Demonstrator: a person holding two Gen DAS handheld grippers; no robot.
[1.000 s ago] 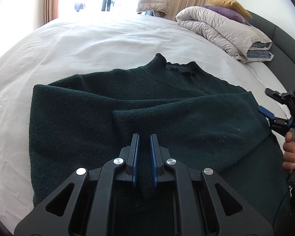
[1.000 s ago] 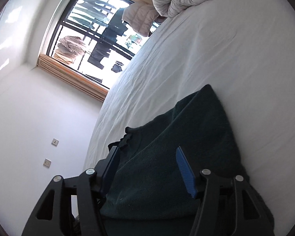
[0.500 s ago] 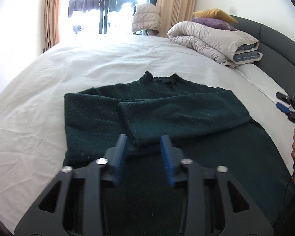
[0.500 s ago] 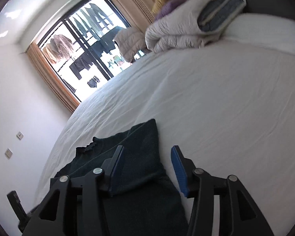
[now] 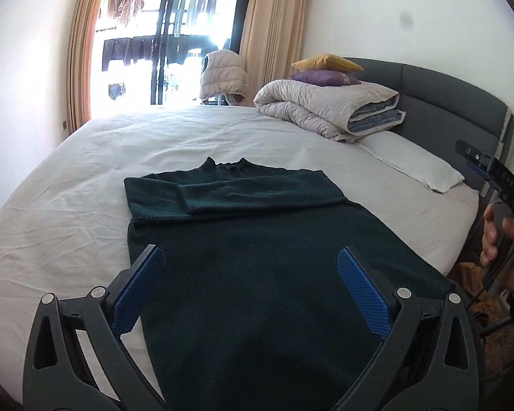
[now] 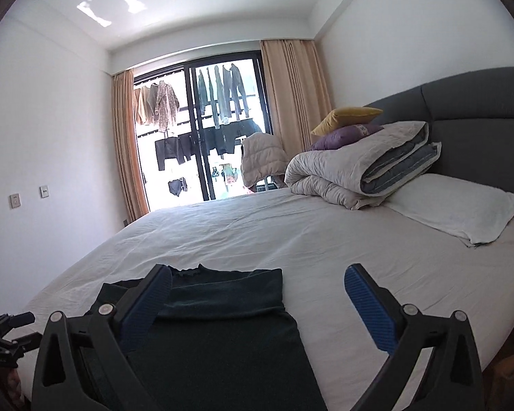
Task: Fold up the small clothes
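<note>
A dark green knit sweater (image 5: 257, 257) lies flat on the white bed (image 5: 68, 205), collar toward the window, both sleeves folded across the chest. It also shows in the right wrist view (image 6: 222, 325). My left gripper (image 5: 250, 284) is open and empty, held above the sweater's lower part. My right gripper (image 6: 257, 304) is open and empty, above the sweater's right side. The right gripper also shows at the right edge of the left wrist view (image 5: 497, 178), held in a hand, clear of the sweater.
A rolled duvet (image 5: 329, 109) with a purple and a yellow cushion on it, and a white pillow (image 5: 414, 164), lie at the grey headboard (image 5: 445, 89). A puffy jacket (image 5: 224, 75) hangs before the balcony door. The bed's near right edge drops off beside the hand.
My left gripper let go of the folded sleeve, opened wide and pulled back and up. My right gripper also pulled back from the sweater's right edge and levelled out.
</note>
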